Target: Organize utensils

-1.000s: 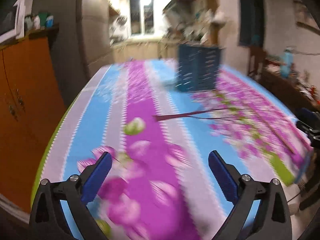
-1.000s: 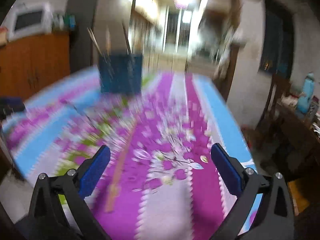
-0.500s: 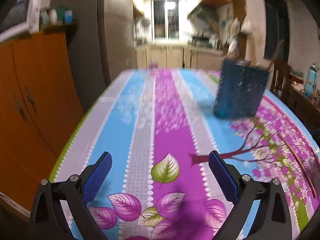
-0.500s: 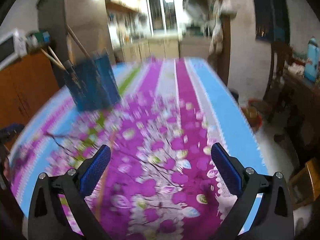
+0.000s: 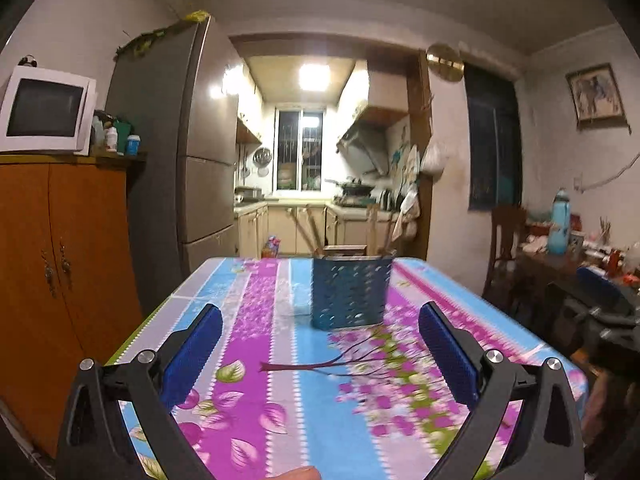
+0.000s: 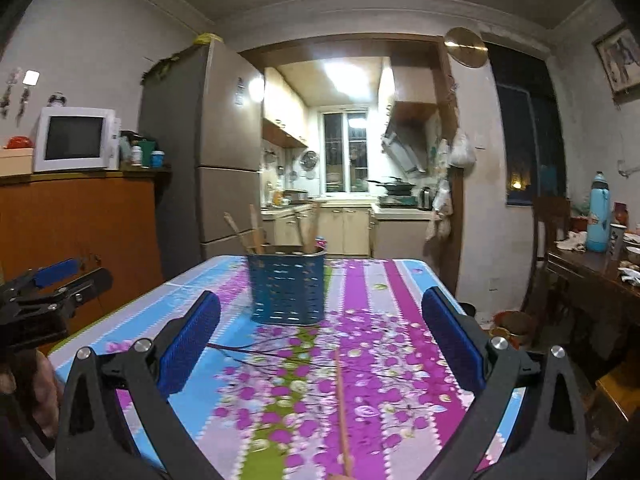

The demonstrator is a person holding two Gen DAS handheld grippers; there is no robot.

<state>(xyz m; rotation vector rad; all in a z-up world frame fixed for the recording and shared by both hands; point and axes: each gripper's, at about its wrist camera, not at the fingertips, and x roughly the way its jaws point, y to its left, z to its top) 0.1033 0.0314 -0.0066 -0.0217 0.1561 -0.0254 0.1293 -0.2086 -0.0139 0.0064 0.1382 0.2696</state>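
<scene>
A blue perforated utensil holder (image 5: 351,291) stands upright near the far end of the flowered table; it also shows in the right wrist view (image 6: 286,287). Several wooden chopsticks (image 6: 249,232) stick up out of it. One loose wooden chopstick (image 6: 342,408) lies on the cloth between my right gripper's fingers, pointing away. My left gripper (image 5: 320,354) is open and empty, held above the near table end. My right gripper (image 6: 320,350) is open and empty, held above the cloth.
The table's flowered cloth (image 5: 280,360) runs to edges left and right. An orange cabinet (image 5: 60,280) with a microwave (image 5: 44,110) stands left. A wooden chair (image 6: 552,240) and a cluttered side table with a blue bottle (image 6: 599,212) stand right.
Both grippers have swung and tilted up to level, now facing the holder straight on from the near end. Both stay open. The blur has settled.
</scene>
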